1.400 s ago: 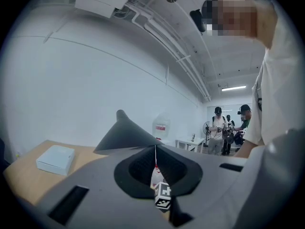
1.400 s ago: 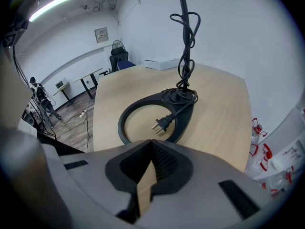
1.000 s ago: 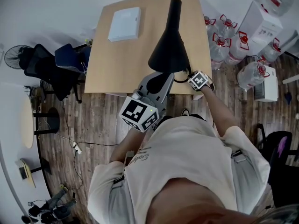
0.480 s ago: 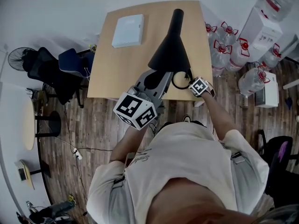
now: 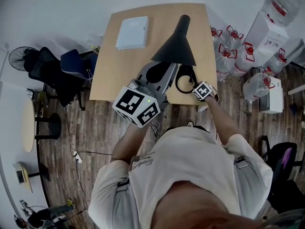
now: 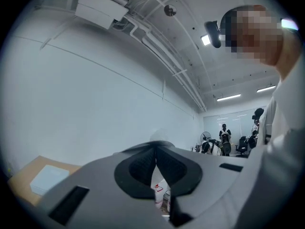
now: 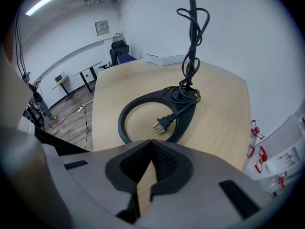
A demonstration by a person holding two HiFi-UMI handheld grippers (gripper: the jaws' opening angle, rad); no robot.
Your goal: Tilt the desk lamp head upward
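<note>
The black desk lamp stands on the wooden table [image 5: 107, 75]. Its cone-shaped head [image 5: 175, 44] hangs over the table, while its ring base [image 5: 183, 82] rests near the front edge. In the right gripper view the ring base [image 7: 131, 111] holds the loose plug [image 7: 162, 124], and the cord [image 7: 190, 46] hangs down to it. My left gripper [image 5: 167, 70] reaches up under the head's rim, its tips hidden there. In its own view the left gripper [image 6: 156, 149] is shut on nothing and aims at the wall. My right gripper [image 5: 194, 86] sits beside the base, and the right gripper [image 7: 151, 142] is shut, empty.
A flat white box [image 5: 132, 32] lies at the table's far left corner. Several water bottles [image 5: 228, 44] and a dispenser [image 5: 269, 25] stand on the floor right of the table. Dark chairs [image 5: 52, 68] and a fan [image 5: 16, 56] are to the left.
My left gripper has risen and pushed forward under the lamp head. The head has swung up and away, uncovering the ring base. The right gripper has hardly moved.
</note>
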